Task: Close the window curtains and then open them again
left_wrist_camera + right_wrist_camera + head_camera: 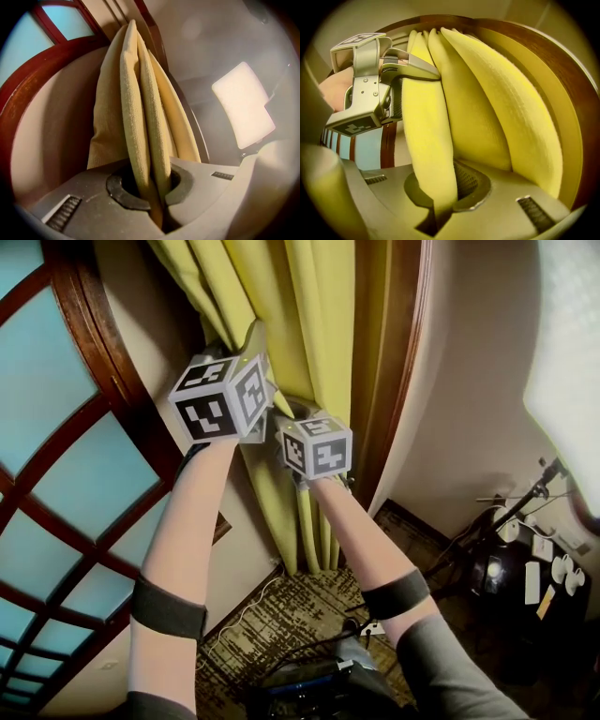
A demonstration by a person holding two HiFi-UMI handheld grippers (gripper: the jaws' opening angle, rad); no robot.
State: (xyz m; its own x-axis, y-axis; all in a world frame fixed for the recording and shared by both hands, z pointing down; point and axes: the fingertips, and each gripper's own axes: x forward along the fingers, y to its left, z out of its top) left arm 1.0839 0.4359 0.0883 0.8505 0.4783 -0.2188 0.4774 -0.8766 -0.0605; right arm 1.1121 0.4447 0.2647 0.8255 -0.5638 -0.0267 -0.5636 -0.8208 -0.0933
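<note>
A yellow curtain point(298, 324) hangs gathered in folds against the dark wooden window frame point(394, 352). My left gripper point(251, 381) is shut on a fold of the curtain point(140, 140), the cloth pinched between its jaws point(157, 201). Just below and right of it, my right gripper point(298, 432) is shut on a neighbouring fold point(429, 140), which runs down into its jaws point(440, 206). The left gripper point(370, 89) shows in the right gripper view, clamped on the curtain's edge. Both marker cubes sit close together in front of the cloth.
An arched window with red-brown bars and blue panes point(66, 474) fills the left. A beige wall point(469, 381) stands to the right. Below are a patterned rug point(291, 615), cables and a stand with dark gear point(525, 559). A bright lamp shade point(243, 103) glows at right.
</note>
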